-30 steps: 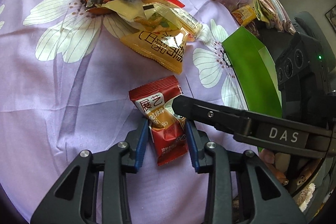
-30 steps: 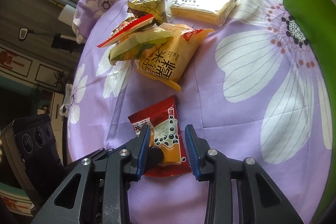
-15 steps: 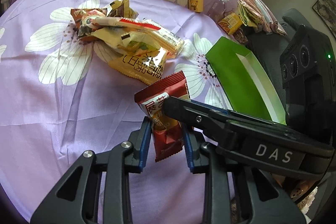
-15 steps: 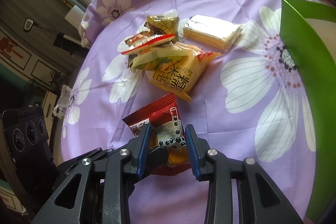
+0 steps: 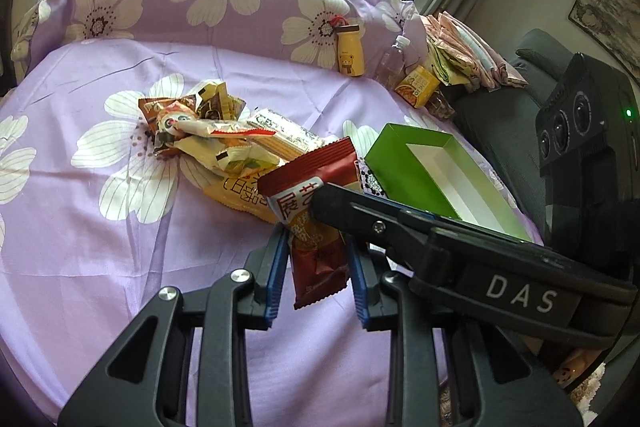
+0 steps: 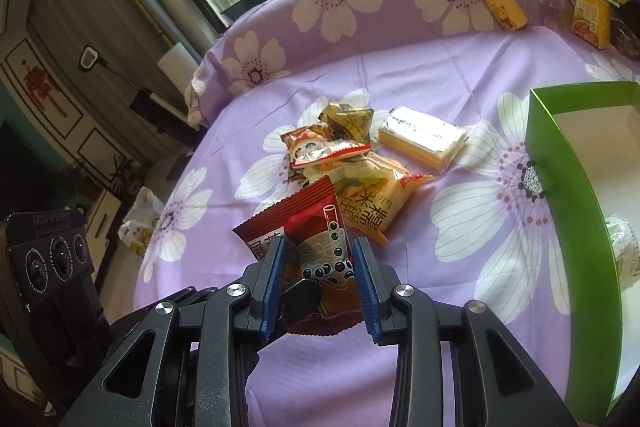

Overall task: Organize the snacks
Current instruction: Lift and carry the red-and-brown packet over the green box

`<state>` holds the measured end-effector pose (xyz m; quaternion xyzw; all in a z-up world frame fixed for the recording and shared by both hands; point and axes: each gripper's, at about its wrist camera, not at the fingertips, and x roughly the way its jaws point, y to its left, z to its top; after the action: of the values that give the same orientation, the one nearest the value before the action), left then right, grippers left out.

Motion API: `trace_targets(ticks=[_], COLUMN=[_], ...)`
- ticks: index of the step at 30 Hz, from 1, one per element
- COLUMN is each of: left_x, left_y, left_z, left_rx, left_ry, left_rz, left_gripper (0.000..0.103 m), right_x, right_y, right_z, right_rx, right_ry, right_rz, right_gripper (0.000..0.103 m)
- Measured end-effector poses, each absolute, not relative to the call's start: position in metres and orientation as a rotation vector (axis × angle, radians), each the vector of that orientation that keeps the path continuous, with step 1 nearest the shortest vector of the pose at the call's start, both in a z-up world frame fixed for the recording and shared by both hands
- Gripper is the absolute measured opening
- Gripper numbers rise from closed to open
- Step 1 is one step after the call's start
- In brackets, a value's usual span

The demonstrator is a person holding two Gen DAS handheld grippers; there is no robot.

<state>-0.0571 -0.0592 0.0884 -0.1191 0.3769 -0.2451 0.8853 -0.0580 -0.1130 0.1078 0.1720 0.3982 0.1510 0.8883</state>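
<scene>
A red snack packet point(image 5: 316, 223) is held up off the purple flowered cloth, gripped from two sides. My left gripper point(image 5: 318, 275) is shut on its lower part. My right gripper point(image 6: 320, 283) is shut on the same red packet point(image 6: 316, 239), and its arm crosses the left wrist view at right. A pile of snack packets point(image 5: 224, 143) lies on the cloth beyond; it also shows in the right wrist view point(image 6: 352, 167). A green box point(image 5: 440, 171) with a white inside stands open to the right, also in the right wrist view point(image 6: 560, 211).
A yellow bottle point(image 5: 351, 51), a clear bottle point(image 5: 394, 61), a yellow carton point(image 5: 418, 85) and folded cloths stand at the back right. A wrapped wafer block point(image 6: 424, 137) lies beside the pile. One small packet point(image 6: 624, 247) lies inside the green box.
Both grippers have lifted the red packet off the cloth and tilted upward, so the pile, the green box and the windows now show farther away.
</scene>
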Motion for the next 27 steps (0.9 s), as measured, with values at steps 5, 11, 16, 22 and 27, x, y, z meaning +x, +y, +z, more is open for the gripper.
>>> trace_targets(ticks=[5,11,16,22,27], left_x=[-0.065,-0.079,-0.088,-0.092,-0.094], left_y=[-0.062,-0.070,-0.080,-0.091,-0.101], left_z=[0.111,0.134,0.149,0.159,0.164], left_rx=[-0.222,-0.195,-0.176,-0.158,-0.148], left_ry=[0.722,0.650,0.603,0.574,0.567], left_rz=[-0.515,-0.525,-0.533,-0.542,-0.549], left_gripper=[0.028,0.028,0.028,0.028,0.028], right_x=[-0.070,-0.087,-0.098,-0.105,-0.109], right_y=[-0.118,-0.126,-0.137,-0.149,-0.158], right_z=[0.128,0.152,0.165,0.174,0.177], right_rx=[0.372,0.365,0.369,0.382,0.390], right_ry=[0.757,0.679,0.628,0.588,0.576], right_rz=[0.319,0.319,0.318,0.315,0.308], right_gripper=[0.037,0.037,0.037,0.037,0.037])
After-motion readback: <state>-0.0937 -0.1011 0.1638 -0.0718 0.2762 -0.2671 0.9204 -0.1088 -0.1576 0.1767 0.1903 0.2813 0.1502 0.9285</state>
